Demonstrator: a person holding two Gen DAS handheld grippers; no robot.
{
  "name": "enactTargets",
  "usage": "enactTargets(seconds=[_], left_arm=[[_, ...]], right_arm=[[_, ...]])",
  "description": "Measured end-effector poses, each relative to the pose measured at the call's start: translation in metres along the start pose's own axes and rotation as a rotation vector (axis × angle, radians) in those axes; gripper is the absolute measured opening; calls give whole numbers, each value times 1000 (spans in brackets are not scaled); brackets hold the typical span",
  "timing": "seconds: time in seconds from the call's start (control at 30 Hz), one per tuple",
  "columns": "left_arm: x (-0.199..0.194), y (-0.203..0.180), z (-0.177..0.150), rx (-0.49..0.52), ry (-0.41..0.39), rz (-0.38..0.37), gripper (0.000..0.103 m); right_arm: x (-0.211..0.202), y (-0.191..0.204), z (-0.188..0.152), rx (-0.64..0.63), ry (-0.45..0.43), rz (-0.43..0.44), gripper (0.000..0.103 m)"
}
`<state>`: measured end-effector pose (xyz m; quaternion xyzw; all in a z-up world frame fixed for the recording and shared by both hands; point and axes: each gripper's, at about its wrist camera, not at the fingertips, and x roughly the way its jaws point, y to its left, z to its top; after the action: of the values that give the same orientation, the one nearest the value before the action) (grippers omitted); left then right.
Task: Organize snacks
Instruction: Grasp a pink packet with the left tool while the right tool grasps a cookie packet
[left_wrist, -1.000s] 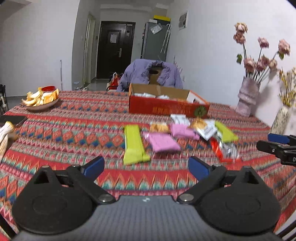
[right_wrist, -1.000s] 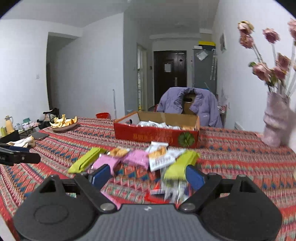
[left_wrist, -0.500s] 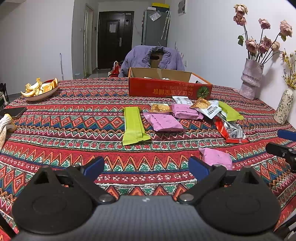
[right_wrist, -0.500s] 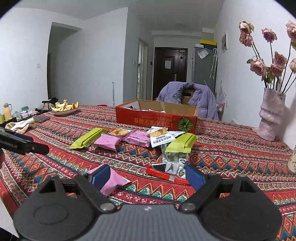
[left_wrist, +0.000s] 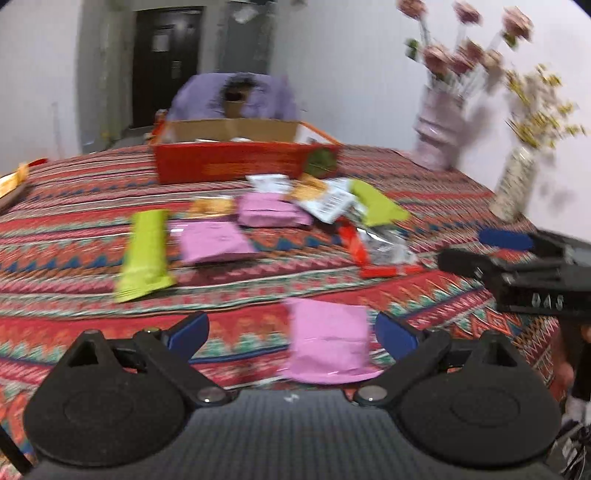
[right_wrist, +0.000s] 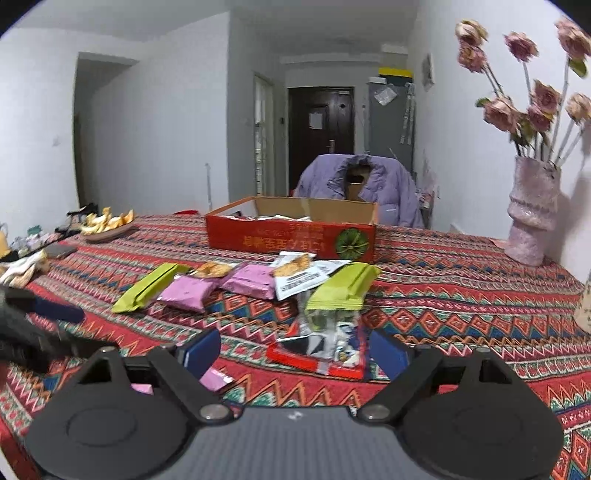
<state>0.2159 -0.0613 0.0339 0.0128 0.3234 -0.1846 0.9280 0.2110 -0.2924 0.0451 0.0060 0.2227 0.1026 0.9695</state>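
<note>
A lone pink snack packet (left_wrist: 328, 339) lies flat on the patterned tablecloth (left_wrist: 74, 229). My left gripper (left_wrist: 291, 332) stands open over it, and the packet sits nearer the right finger with neither pad touching it. The left wrist view is blurred. My right gripper (right_wrist: 295, 350) is open too, with a red and silver packet (right_wrist: 317, 347) on the cloth between its fingertips, untouched. Beyond lie two green packets (right_wrist: 149, 286) (right_wrist: 343, 286), pink packets (right_wrist: 186, 291) and others. The open red cardboard box (right_wrist: 291, 236) holding some packets stands behind them.
A pink vase of roses (right_wrist: 532, 218) stands at the right, with a second small vase (left_wrist: 515, 184) nearer the edge. A plate of orange peels (right_wrist: 107, 225) and a phone (right_wrist: 59, 251) sit at the left. A chair with a purple jacket (right_wrist: 360, 184) stands behind the box.
The left gripper has swung right and dipped, so the lone pink packet now lies between its fingers. The right gripper has edged down toward the red and silver packet. Both stay open.
</note>
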Motion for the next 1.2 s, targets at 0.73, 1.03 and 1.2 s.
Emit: enactTargets(seconds=[0.73,1.03,1.2], left_arm=[[28,25,16,-61,14,62,61],[11,114,48,-237,-52,304,62],[19,119,51,-241,-45,321,62]], right_arm=[[66,-2,39,-136,47,42,86],[183,14,70,-255,183,69,75],[218,20,65,-313,215,-4,56]])
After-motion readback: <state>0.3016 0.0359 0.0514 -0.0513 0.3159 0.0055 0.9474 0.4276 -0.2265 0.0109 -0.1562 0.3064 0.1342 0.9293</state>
